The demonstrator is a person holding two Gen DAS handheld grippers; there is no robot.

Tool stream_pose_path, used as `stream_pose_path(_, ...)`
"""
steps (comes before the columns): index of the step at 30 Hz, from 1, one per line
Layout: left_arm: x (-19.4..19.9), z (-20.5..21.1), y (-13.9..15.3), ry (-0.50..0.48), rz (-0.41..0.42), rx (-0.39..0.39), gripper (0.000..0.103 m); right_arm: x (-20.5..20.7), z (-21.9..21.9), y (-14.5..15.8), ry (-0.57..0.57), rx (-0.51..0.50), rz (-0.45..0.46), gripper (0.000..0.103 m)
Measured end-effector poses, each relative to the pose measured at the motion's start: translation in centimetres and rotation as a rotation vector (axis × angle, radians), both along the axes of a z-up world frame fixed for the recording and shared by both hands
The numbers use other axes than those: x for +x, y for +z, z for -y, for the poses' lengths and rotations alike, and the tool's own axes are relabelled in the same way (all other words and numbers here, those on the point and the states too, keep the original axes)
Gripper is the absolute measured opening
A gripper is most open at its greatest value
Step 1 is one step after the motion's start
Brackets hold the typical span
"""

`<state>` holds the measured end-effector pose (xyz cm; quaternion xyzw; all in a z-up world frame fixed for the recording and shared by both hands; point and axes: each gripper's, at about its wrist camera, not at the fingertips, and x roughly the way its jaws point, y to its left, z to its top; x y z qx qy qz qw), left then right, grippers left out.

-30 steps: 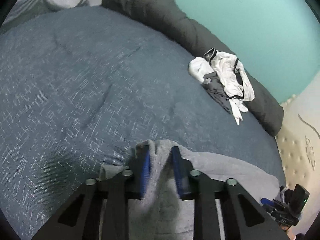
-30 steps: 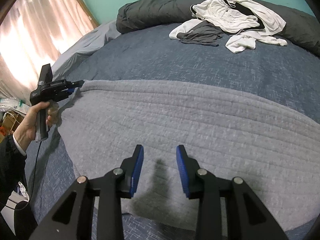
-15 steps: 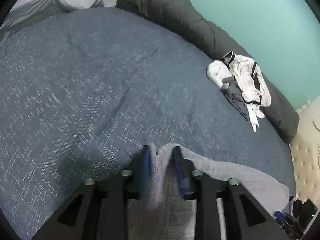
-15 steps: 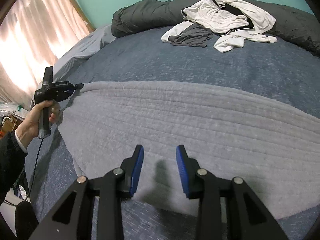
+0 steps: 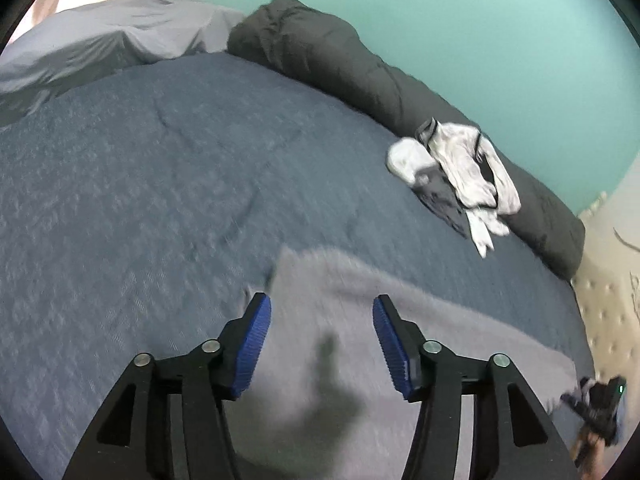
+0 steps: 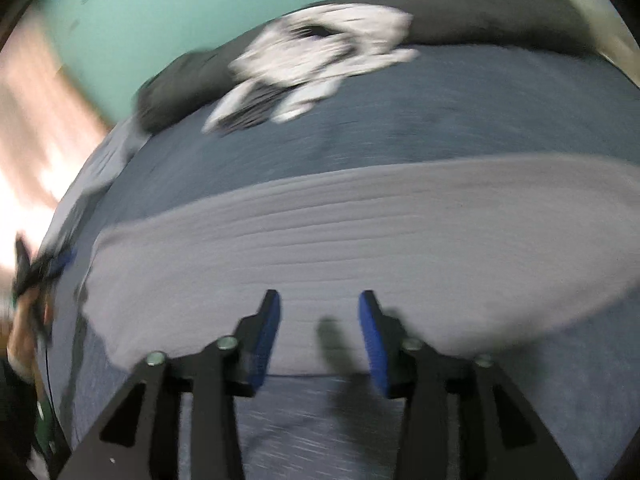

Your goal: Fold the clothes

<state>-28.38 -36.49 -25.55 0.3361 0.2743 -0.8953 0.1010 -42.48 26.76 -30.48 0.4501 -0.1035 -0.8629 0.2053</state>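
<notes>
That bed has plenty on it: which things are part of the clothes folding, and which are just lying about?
Part of the job:
- grey garment, spread flat
- left gripper, open
- right gripper, open
- pile of white and dark clothes, probably waiting

Just lying about:
- dark rolled duvet
- blue bedspread
- grey pillow

teal wall (image 5: pixel 460 20), blue-covered bed (image 5: pixel 140 184), curtained window (image 6: pixel 28 120)

One grey cloth (image 5: pixel 400 320) on one bed (image 5: pixel 140 200); one clothes pile (image 5: pixel 460 172) beyond the cloth; two grippers (image 5: pixel 318 344) (image 6: pixel 318 334).
</notes>
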Motion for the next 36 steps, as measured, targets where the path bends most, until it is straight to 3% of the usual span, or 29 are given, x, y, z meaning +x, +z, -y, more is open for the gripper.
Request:
stream_pose_path(9, 1.3, -5.5, -2.4, -0.041, 0.024, 0.047, 0.060, -1.8, -19.1, -0.2, -0.470, -0.105, 0.005, 0.049)
stream_pose_path(15, 1.6, -7.4, -3.3, -0.050, 0.041, 0.049, 0.061, -2.4, -24.9, -0.4, -0.607, -0.076, 0.018, 0.050)
stream_pose_path(25, 1.6, -9.0, -4.8, -0.069, 0.077, 0.019, 0.062, -4.0, -27.3, -2.1, -0.649, -0.066, 0.033, 0.051)
stream_pose_path(36, 2.4, -9.5, -5.1, -0.077, 0.074, 0.014, 0.062, -5.0, -29.1, -4.2, -0.709, -0.143, 0.049, 0.060)
